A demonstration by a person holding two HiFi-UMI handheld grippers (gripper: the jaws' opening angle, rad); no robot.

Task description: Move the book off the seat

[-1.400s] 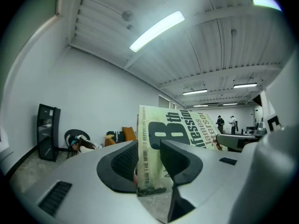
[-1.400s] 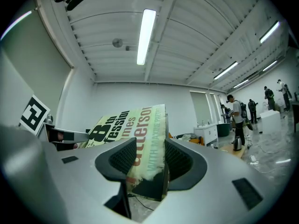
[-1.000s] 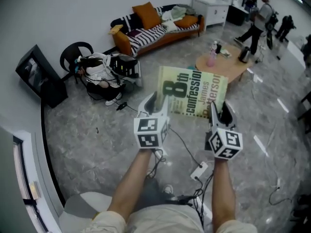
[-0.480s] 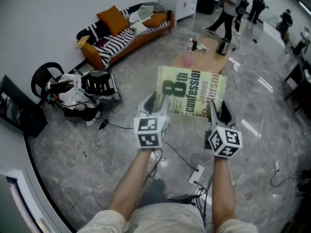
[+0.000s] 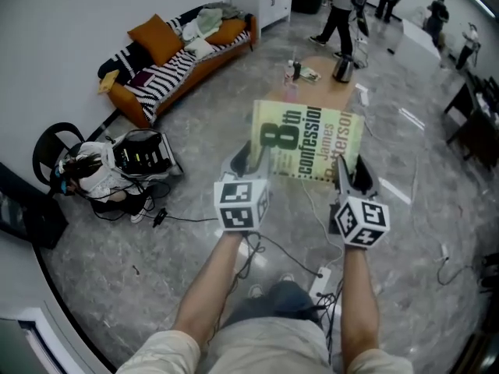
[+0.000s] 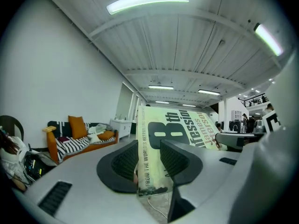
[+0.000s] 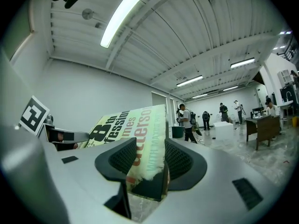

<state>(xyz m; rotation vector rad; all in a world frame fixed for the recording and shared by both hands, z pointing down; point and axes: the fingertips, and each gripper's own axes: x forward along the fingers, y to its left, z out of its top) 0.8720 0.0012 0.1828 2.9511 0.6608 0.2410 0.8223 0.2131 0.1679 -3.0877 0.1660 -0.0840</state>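
Observation:
A pale green paperback book with bold black lettering hangs in the air above the grey floor, cover up. My left gripper is shut on its near left corner, and the book runs between the two dark pads. My right gripper is shut on the near right corner, its pads pressing the book from both sides. Both grippers hold it about level in front of me.
An orange sofa with striped blanket and cushions lines the far wall. A round wooden table with a bottle and kettle lies beyond the book. A black chair piled with bags is at left. Cables and a power strip cross the floor. People walk at the far end.
The book and both grippers keep their hold and place in view. The room has slid leftward and downward in the head view, so the sofa and chair sit further left and lower.

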